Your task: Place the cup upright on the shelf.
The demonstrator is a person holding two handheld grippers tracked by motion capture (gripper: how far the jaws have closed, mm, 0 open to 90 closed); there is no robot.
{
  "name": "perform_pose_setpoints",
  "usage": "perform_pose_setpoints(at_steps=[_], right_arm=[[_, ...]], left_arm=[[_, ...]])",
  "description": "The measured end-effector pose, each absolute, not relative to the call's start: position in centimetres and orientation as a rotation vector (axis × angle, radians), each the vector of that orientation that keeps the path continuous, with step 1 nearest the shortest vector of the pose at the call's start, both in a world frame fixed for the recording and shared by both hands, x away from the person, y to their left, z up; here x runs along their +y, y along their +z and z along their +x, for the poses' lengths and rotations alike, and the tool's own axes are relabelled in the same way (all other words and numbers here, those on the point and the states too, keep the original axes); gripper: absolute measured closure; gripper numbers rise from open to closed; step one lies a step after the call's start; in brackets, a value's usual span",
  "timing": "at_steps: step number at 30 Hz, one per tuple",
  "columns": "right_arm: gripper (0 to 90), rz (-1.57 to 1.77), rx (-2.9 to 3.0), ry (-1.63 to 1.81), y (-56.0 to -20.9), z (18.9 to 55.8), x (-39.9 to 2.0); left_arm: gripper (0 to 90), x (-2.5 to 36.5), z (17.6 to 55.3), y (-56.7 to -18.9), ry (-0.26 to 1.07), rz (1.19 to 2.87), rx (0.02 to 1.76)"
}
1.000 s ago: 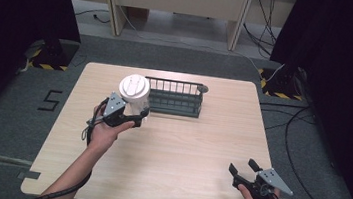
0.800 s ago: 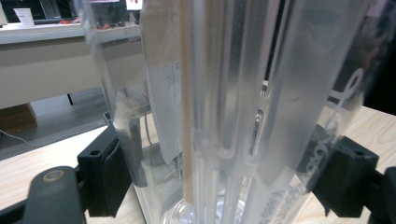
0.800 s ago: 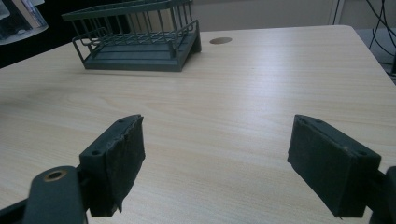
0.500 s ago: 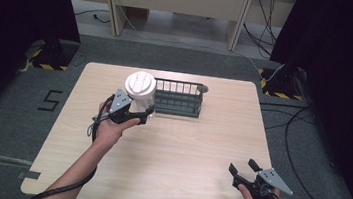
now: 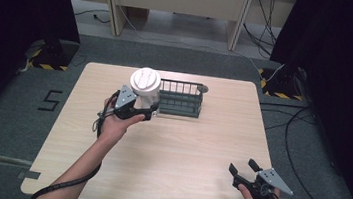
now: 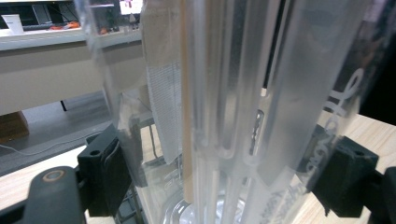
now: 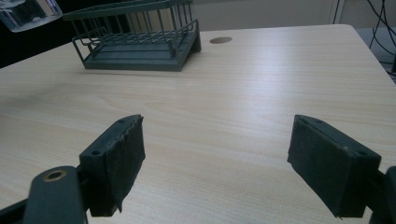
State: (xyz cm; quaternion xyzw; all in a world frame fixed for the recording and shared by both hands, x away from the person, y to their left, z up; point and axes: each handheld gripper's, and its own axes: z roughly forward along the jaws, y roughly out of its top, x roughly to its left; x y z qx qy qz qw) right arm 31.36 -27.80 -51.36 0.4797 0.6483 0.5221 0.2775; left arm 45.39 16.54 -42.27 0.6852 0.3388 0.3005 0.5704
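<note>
My left gripper is shut on a clear plastic cup with a white lid, held upright above the table just left of a dark wire rack. Seen from the left gripper view, the cup's ribbed clear wall sits between the two black pads, with the rack's wires dim behind it. My right gripper rests open near the table's front right corner, nothing between its pads. The right gripper view has the rack far ahead and the cup's base at top left.
The wooden table has a round cable hole behind the rack. Desks and cables lie on the floor beyond the far edge. Dark curtains flank both sides.
The left gripper has carried the cup a little to the right, toward the rack's left end. The right gripper has stayed where it was.
</note>
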Motion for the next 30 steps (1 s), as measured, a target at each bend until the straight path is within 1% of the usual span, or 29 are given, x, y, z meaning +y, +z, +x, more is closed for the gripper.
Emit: perform_pose_setpoints(at_steps=[30], right_arm=[[19.1, 1.298, 1.737, 1.409, -51.4, 31.4, -27.9]], left_arm=[[17.9, 14.5, 47.6, -41.3, 0.708, 1.606, 0.787]])
